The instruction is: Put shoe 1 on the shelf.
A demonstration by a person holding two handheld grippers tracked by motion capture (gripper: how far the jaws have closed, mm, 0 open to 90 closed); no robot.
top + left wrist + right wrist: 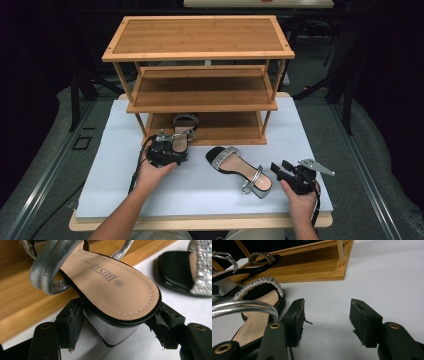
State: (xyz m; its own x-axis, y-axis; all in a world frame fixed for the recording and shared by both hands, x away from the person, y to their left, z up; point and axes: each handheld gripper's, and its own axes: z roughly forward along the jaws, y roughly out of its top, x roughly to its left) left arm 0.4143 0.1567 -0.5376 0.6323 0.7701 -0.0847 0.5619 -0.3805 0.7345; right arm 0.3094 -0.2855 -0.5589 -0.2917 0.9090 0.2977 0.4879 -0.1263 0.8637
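A three-tier bamboo shoe rack [200, 75] is seen at twelve o'clock on the white table [115, 185]. A sandal [181, 136] is lying with its toe on the rack's lowest shelf [225, 127] and its heel projecting over the front edge toward six o'clock. The left gripper [167, 150] is held at about nine o'clock of the table's centre, right at that heel. In the left gripper view the black block heel [115, 332] is seen between the jaws, which are spread wide with a gap visible on each side, so the pads [72, 325] are not pressing on it. The second sandal [240, 170] is lying flat on the table near the centre, its toe pointed toward ten o'clock. The right gripper [282, 170] is held at about four o'clock, just beside that sandal's heel end; its jaws are parted, with nothing but bare table between them, and the sandal [254, 312] is seen alongside the left-hand pad [295, 320].
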